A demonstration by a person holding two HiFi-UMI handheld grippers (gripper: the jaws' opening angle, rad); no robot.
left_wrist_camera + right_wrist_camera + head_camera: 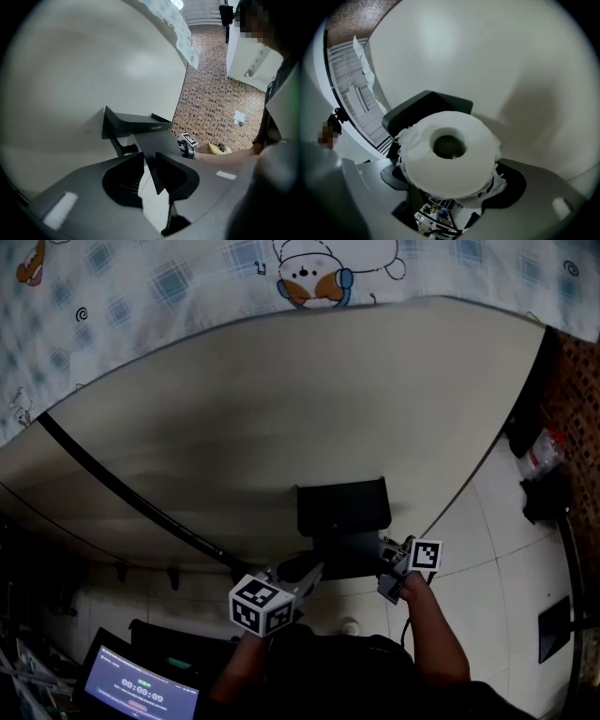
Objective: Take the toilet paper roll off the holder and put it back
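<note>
- The pale wall (281,409) fills the space ahead of both your pairs of jaws. A checked cloth (169,282) with cartoon prints shows high above them.
- The tiled floor (497,549) lies below your jaws and spreads out to the right of the right-hand pair.
- The black holder (342,507) is fixed to the wall straight ahead of both pairs of jaws, with its flat shelf just above them.
- A lit screen (141,690) showing a timer sits low and well off to the left of your left jaws, back towards you.
- The toilet paper roll (417,164) is between the jaws of your right gripper (451,171). You see it end-on, its hole facing back along the jaws, close in front of the holder's dark body. You cannot tell whether it touches the holder.
- Your right jaws stand wide, clamped on the sides of the roll.
- The jaws of your left gripper (150,157) are narrow. They pinch the holder's thin dark flap (159,143), which comes down from under the shelf and runs between them.
</note>
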